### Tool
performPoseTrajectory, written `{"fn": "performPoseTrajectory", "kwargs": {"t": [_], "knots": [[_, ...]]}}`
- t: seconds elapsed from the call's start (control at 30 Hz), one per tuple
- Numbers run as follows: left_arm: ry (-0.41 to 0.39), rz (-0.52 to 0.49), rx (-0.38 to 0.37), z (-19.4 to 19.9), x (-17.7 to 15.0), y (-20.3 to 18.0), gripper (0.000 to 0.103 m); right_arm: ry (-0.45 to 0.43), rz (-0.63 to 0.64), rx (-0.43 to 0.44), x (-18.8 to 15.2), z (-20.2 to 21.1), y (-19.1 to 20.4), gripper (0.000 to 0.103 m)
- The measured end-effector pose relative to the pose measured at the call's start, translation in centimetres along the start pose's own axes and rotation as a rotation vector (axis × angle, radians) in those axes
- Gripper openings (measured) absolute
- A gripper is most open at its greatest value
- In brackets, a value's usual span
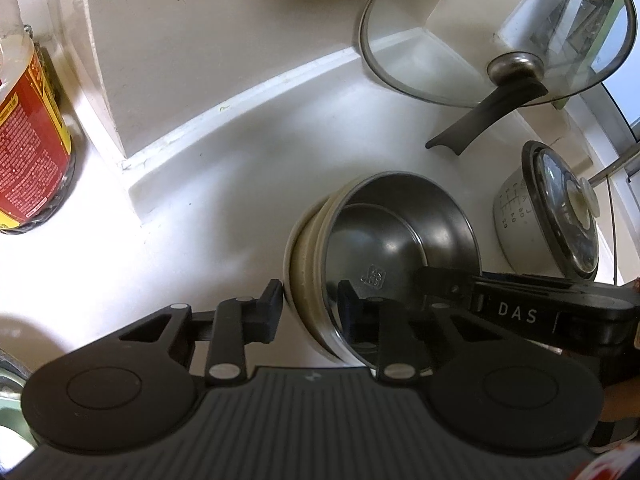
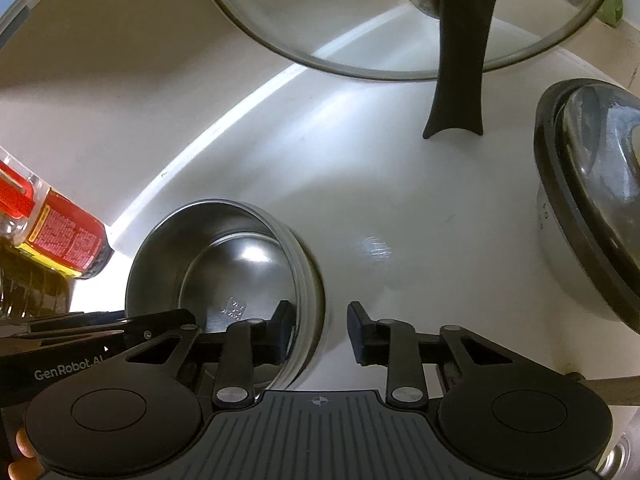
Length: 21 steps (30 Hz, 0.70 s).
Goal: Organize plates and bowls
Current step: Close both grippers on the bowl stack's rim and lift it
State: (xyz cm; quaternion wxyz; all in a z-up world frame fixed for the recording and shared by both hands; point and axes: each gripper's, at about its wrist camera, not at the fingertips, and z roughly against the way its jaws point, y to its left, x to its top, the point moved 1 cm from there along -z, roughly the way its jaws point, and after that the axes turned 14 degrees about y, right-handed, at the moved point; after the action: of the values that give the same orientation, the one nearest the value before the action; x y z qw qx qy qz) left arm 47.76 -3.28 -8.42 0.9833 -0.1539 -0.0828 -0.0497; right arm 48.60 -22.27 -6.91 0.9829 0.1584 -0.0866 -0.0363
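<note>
A steel bowl (image 1: 400,236) sits nested in cream and white bowls (image 1: 300,264) on the white counter (image 1: 200,232). My left gripper (image 1: 310,306) straddles the stack's near-left rim: one pad touches the white outer wall, the other is inside the steel bowl against its wall. In the right wrist view the same steel bowl (image 2: 224,264) is at lower left. My right gripper (image 2: 318,326) straddles its right rim, with one finger inside and the other finger (image 2: 358,330) standing clear of the outer wall. Each gripper's body shows at the edge of the other's view.
A large glass lid (image 1: 496,32) with a black handle (image 2: 460,64) leans against the back wall. A white pot with a dark-rimmed lid (image 1: 560,208) stands at the right. A red-labelled bottle (image 1: 28,136) is at the left, and a sink edge (image 1: 12,400) at lower left.
</note>
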Motion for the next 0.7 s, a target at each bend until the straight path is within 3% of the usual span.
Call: {"fn": "performPoseTrajectory", "kwargs": {"t": [0.07, 0.7], "knots": [[-0.002, -0.004, 0.006, 0.0, 0.1, -0.1, 0.025, 0.003, 0.003, 0.001, 0.0, 0.0, 0.2, 0.023], [0.002, -0.041, 0.036, -0.1, -0.1, -0.6, 0.025, 0.029, 0.073, -0.084, 0.0, -0.1, 2.0, 0.018]]}}
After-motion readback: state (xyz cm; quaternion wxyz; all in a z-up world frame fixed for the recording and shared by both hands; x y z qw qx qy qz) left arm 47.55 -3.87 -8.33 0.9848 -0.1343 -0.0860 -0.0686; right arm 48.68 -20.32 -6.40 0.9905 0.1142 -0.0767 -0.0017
